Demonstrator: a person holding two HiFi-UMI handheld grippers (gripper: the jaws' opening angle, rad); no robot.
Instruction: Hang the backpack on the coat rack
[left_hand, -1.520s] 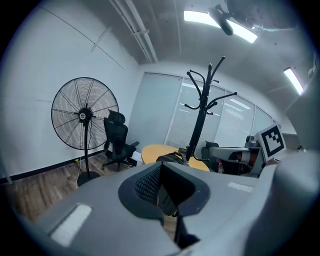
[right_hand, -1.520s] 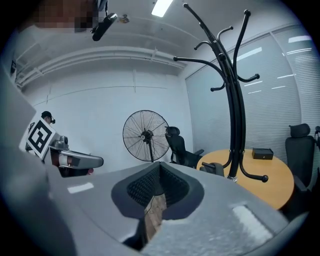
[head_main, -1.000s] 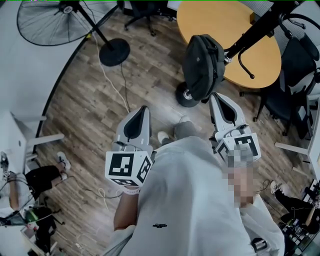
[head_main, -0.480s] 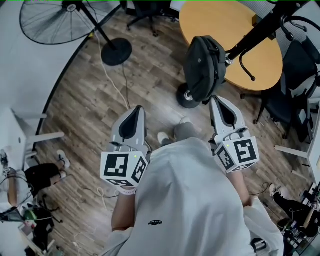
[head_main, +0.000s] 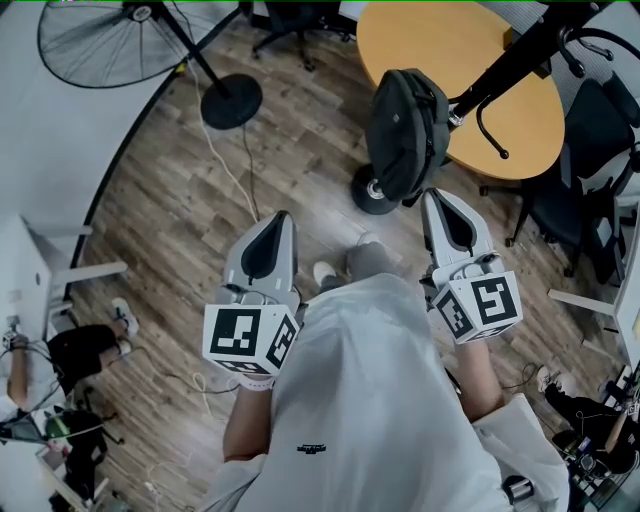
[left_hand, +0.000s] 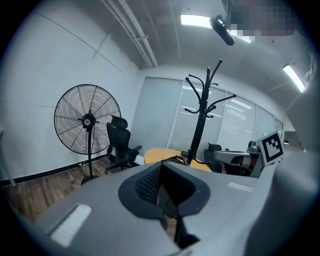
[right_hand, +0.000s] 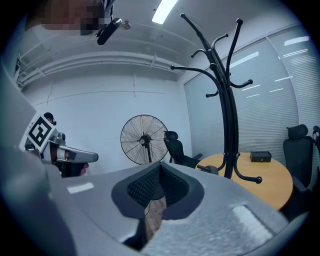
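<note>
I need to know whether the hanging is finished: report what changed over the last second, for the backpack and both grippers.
Nothing visibly changed. The backpack hangs on the coat rack as before. The left gripper and the right gripper stay where they were, held out toward the rack, fingers shut and empty.

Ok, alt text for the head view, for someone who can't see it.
A black backpack hangs on a black coat rack beside a round wooden table. Below, a person holds the left gripper and right gripper, both shut and empty, over wood flooring.
</note>
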